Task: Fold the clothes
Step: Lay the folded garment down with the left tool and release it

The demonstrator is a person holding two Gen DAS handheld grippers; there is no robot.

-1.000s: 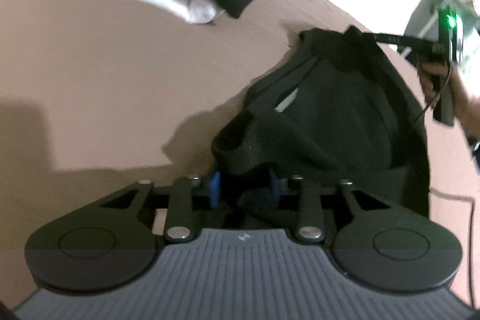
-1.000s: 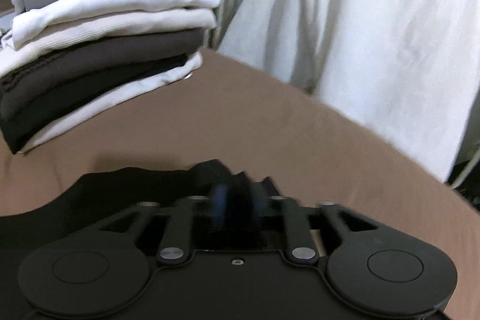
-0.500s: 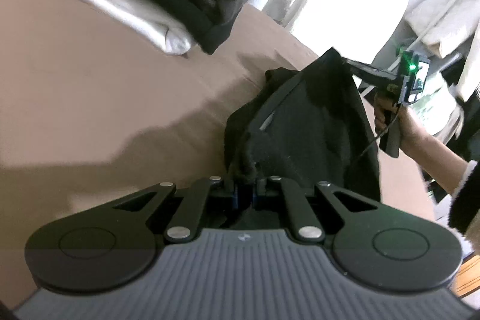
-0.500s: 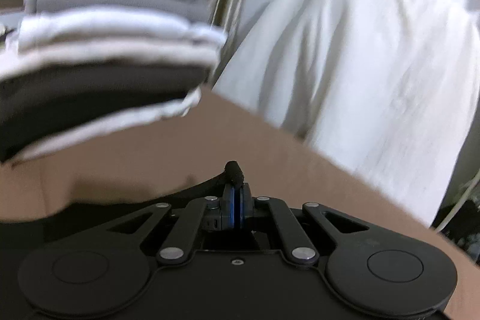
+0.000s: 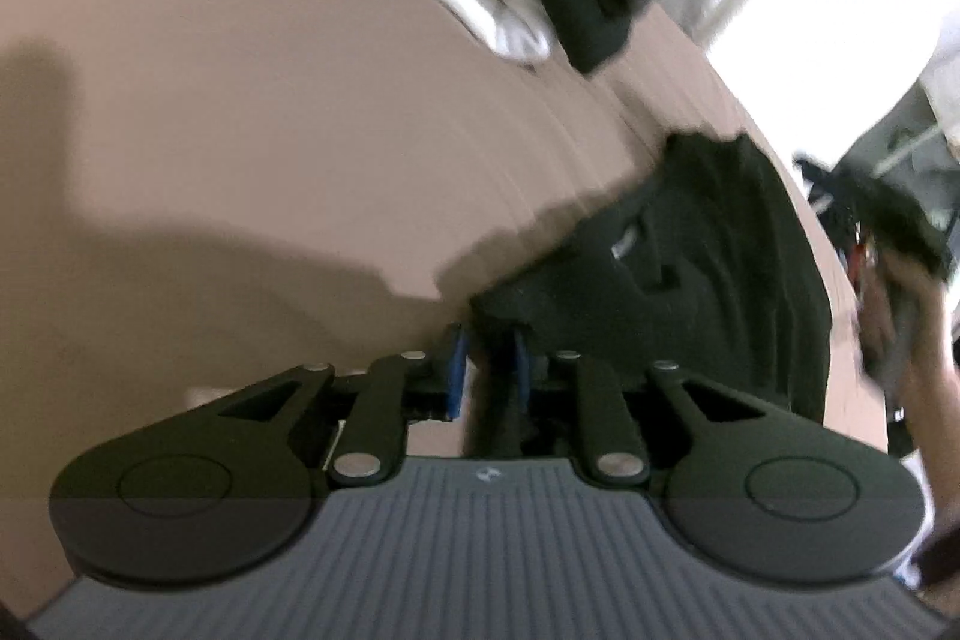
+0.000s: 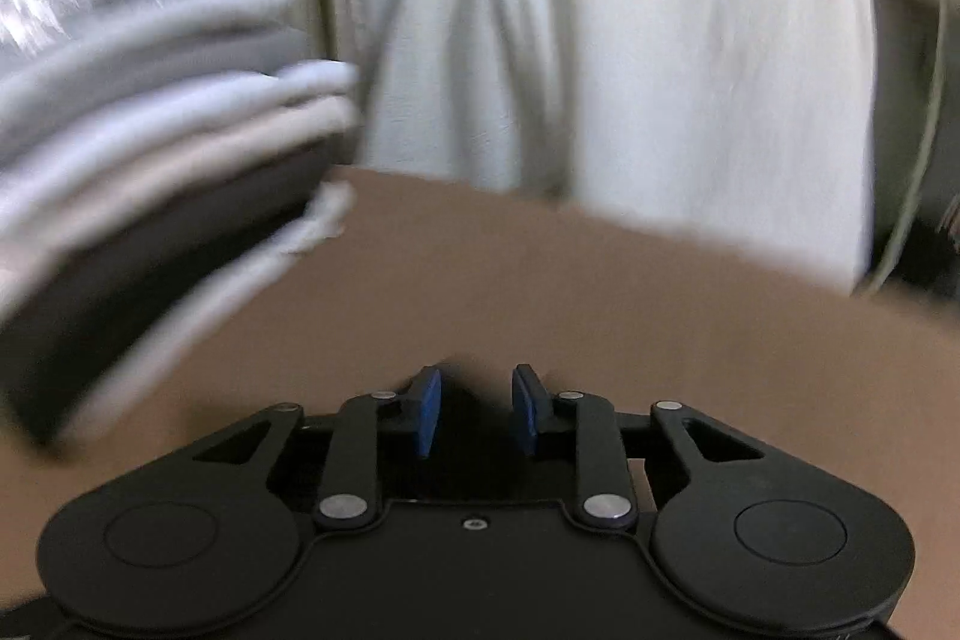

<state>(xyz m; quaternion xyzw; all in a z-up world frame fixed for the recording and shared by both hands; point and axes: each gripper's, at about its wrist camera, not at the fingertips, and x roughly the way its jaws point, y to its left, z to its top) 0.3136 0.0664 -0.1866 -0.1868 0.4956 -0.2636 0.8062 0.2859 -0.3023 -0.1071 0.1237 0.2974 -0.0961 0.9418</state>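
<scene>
Black garment [image 5: 720,268] lying on the brown tabletop [image 5: 240,130], a corner of it between the parted pads of the left gripper [image 5: 489,367].

Both grippers have just been opening: the left's blue pads stand apart with dark cloth loosely between them; the right gripper [image 6: 474,409] is spread, dark cloth just beyond its tips, not pinched. One garment lies flat, running toward the table's right edge, where a hand [image 5: 900,328] holds the other tool. One stack of folded clothes [image 6: 150,172] sits far left, with bare brown surface between.
</scene>
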